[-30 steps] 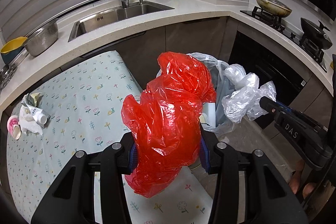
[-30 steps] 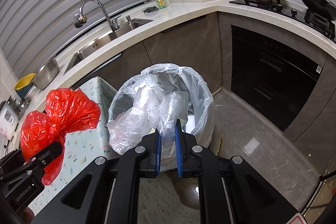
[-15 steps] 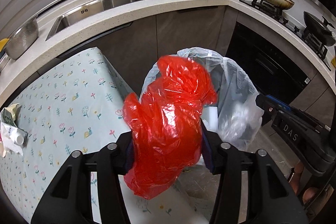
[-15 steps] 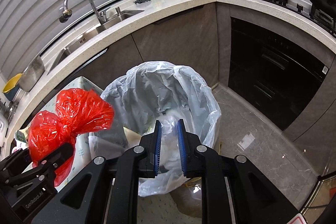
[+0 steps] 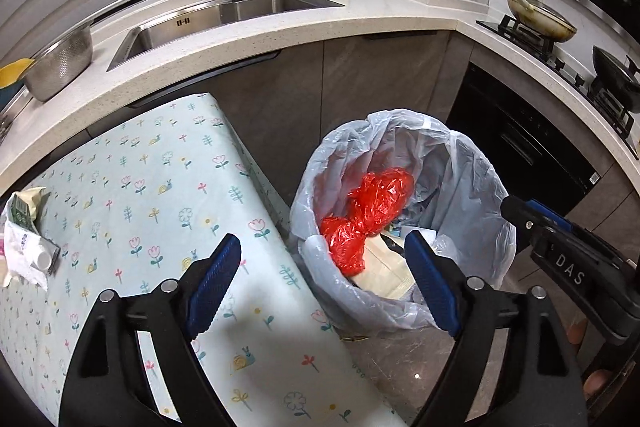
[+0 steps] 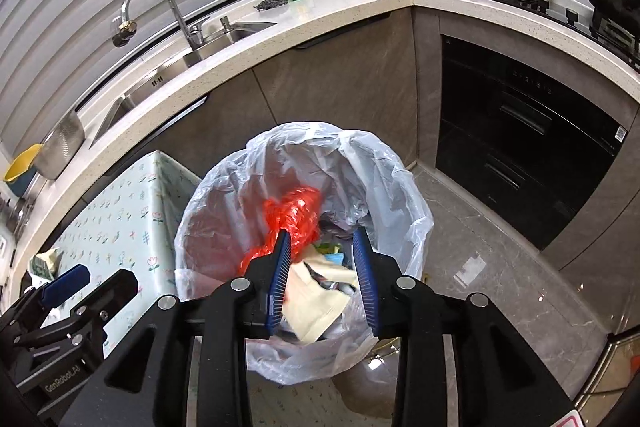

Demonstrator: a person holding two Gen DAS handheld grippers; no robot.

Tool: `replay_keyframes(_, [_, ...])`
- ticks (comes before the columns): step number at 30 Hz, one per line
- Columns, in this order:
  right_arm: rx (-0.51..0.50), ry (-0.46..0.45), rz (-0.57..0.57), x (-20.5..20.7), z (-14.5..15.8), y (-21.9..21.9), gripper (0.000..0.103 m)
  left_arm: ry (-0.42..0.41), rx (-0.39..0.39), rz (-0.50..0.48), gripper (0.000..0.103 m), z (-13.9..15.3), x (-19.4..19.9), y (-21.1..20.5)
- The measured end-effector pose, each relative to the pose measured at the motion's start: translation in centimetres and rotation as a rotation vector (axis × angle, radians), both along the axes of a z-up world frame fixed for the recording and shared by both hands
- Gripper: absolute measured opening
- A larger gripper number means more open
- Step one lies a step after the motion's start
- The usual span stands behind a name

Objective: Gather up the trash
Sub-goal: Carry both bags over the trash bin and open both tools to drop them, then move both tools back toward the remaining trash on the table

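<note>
Up close, the left gripper gapes wide and empty above the table edge, while the right gripper stands parted, also holding nothing. Beyond them, the red bag lies inside the lined bin, its long axis apparently running from near-left to far-right.

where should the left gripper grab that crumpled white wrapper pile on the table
Grip the raised white crumple of the wrapper pile, coming from above with the left gripper. It lies low on the table near the left edge, so a side approach would likely just push it.
</note>
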State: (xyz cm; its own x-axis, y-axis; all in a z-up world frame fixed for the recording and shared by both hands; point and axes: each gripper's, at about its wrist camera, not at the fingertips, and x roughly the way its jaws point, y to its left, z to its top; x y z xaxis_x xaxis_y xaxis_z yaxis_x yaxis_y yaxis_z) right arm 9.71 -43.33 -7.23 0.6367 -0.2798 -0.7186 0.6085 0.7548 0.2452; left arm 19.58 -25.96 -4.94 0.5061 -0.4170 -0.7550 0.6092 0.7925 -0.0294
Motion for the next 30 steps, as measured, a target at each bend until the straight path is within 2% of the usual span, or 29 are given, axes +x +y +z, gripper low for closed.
replay_keyframes(13, [-0.032,-0.034,0.110,0.2,3.0,6.6,0.034,-0.033,-0.032,0.106,0.080,2.7,-0.9,6.2])
replay_keyframes(30, [-0.077,-0.042,0.256,2.6,5.4,17.5,0.034,-0.054,-0.068,0.271,0.080,4.2,-0.2,18.1])
